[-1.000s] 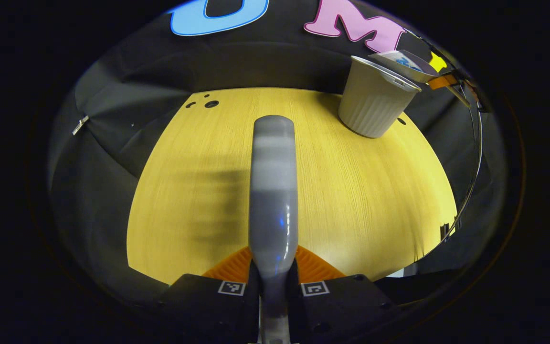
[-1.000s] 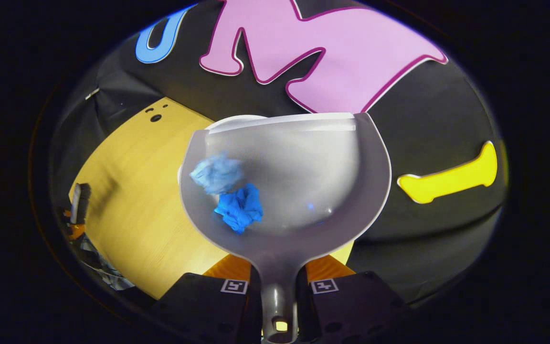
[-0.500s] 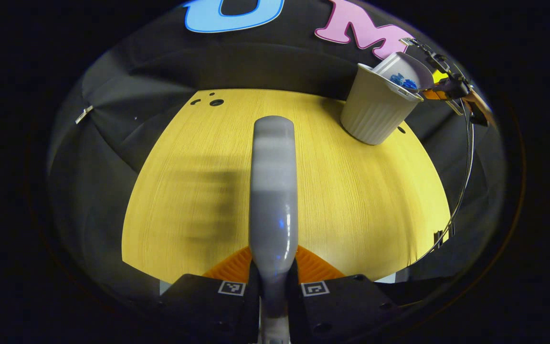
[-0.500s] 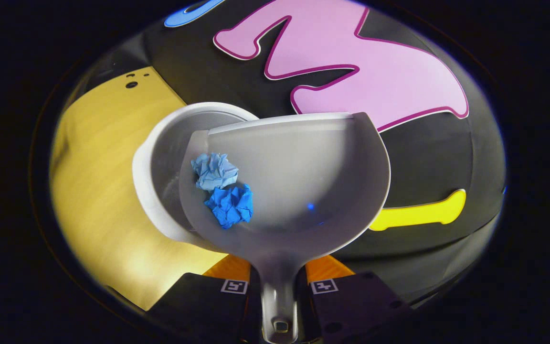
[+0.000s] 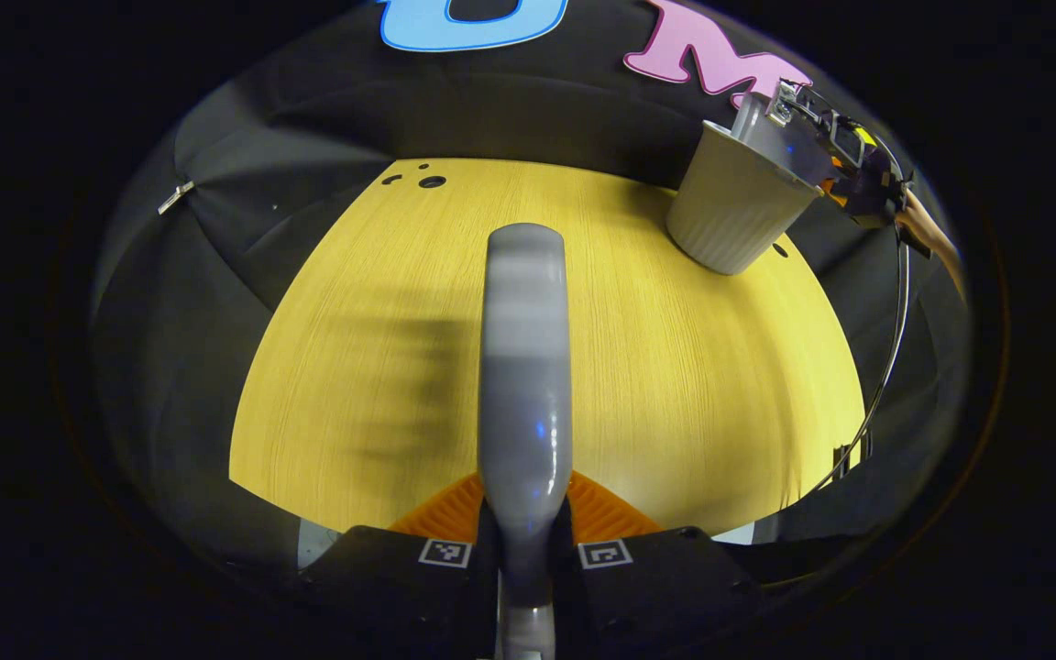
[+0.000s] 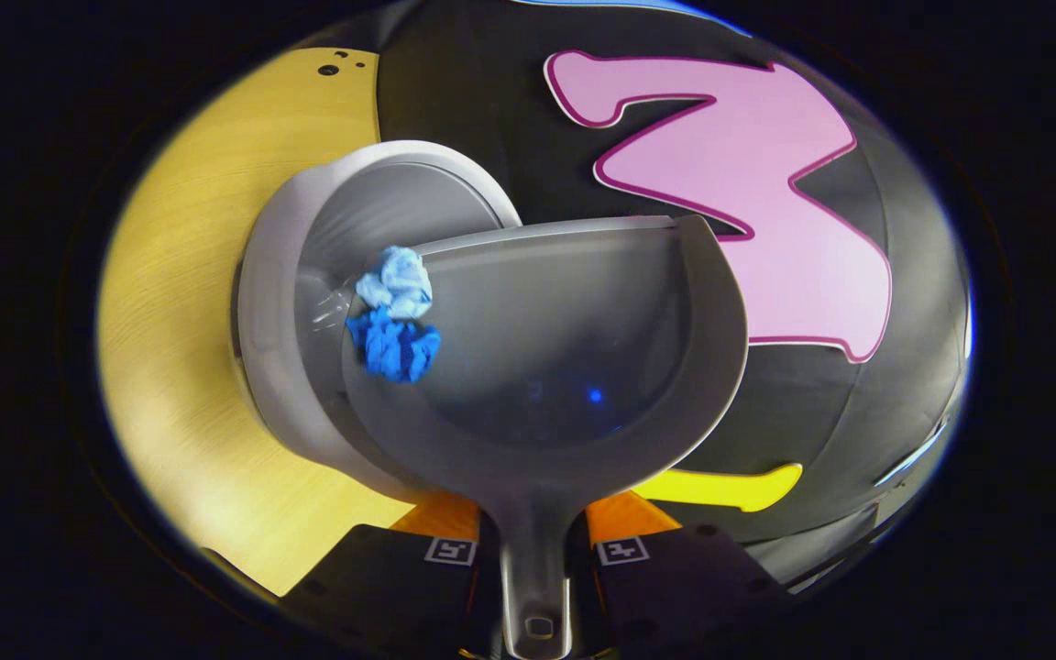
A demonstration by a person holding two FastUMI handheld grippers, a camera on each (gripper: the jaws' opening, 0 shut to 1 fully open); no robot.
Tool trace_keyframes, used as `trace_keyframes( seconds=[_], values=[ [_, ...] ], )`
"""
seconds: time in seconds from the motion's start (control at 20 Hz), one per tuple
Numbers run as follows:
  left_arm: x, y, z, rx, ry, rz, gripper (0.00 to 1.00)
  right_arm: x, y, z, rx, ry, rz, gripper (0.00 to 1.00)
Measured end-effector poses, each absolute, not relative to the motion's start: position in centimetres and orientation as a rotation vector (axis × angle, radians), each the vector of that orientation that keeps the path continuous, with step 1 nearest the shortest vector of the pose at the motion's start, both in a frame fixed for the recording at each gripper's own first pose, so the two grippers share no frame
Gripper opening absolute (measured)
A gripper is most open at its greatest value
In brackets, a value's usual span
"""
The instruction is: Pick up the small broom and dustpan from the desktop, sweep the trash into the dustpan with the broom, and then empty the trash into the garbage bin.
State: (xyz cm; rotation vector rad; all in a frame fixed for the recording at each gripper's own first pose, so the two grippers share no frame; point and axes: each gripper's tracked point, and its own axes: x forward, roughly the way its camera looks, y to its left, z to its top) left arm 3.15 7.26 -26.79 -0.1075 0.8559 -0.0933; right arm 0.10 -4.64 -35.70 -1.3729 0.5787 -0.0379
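Grey dustpan [image 6: 565,367], pinched by right tool [image 6: 533,550], tips blue paper wads [image 6: 393,316] binward.

A yellow wood-grain surface [image 5: 675,367] with small dark holes [image 5: 432,181] near its far edge stands against the black cloth wall [image 5: 308,128], where a small silver clip [image 5: 177,195] is pinned.

No legible text, brand, number or label found. Small square black-and-white coded markers [image 5: 445,552] noted on gripper bodies in both views; no readable characters.
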Motion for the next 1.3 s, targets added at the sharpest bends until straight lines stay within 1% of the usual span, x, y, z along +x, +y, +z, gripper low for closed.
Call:
trace_keyframes(
  seconds=[0.3,0.35,0.4,0.45,0.6,0.75,0.9,0.95,1.0,1.05,1.1,1.15,1.25,1.3],
  values=[
    [2.3,7.4,-27.1,-0.057,0.863,-0.057,0.28,1.1,-4.0,-35.8,-1.488,0.489,-0.034,0.33],
    [2.2,7.1,-27.3,-0.06,0.866,-0.058,0.31,1.1,-4.0,-35.8,-1.488,0.481,-0.036,0.33],
    [2.2,6.8,-27.5,-0.064,0.869,-0.056,0.28,1.2,-4.1,-35.8,-1.489,0.481,-0.041,0.33],
    [2.1,6.5,-27.5,-0.071,0.871,-0.056,0.28,1.3,-4.1,-35.8,-1.472,0.48,-0.042,0.33],
    [2.1,5.8,-27.5,-0.087,0.868,-0.043,0.28,1.4,-4.5,-35.8,-1.36,0.519,-0.037,0.33],
    [2.4,5.2,-27.0,-0.101,0.855,-0.018,0.28,1.1,-5.3,-35.7,-1.178,0.562,-0.041,0.33],
    [2.6,4.7,-26.6,-0.114,0.843,0.015,0.28,0.9,-5.7,-34.8,-0.986,0.572,-0.036,0.33],
    [2.7,4.5,-26.5,-0.12,0.84,0.025,0.31,1.0,-6.0,-34.4,-0.933,0.575,-0.032,0.33],
    [2.8,4.3,-26.3,-0.126,0.837,0.035,0.28,0.6,-6.1,-34.3,-0.888,0.578,-0.025,0.33],
    [2.9,4.1,-26.2,-0.128,0.832,0.043,0.28,0.2,-6.3,-33.9,-0.858,0.576,-0.016,0.33],
    [2.9,4.1,-26.1,-0.129,0.83,0.051,0.28,-0.2,-6.3,-33.5,-0.879,0.57,-0.005,0.33],
    [3.0,4.0,-25.9,-0.131,0.829,0.053,0.28,0.0,-6.6,-33.2,-0.967,0.548,-0.01,0.33],
    [3.7,3.5,-25.4,-0.13,0.817,0.029,0.28,1.1,-7.6,-32.1,-1.214,0.487,-0.055,0.33],
    [4.3,3.6,-25.2,-0.118,0.81,0.012,0.28,1.8,-7.4,-32.1,-1.359,0.464,-0.054,0.33]
  ],
)
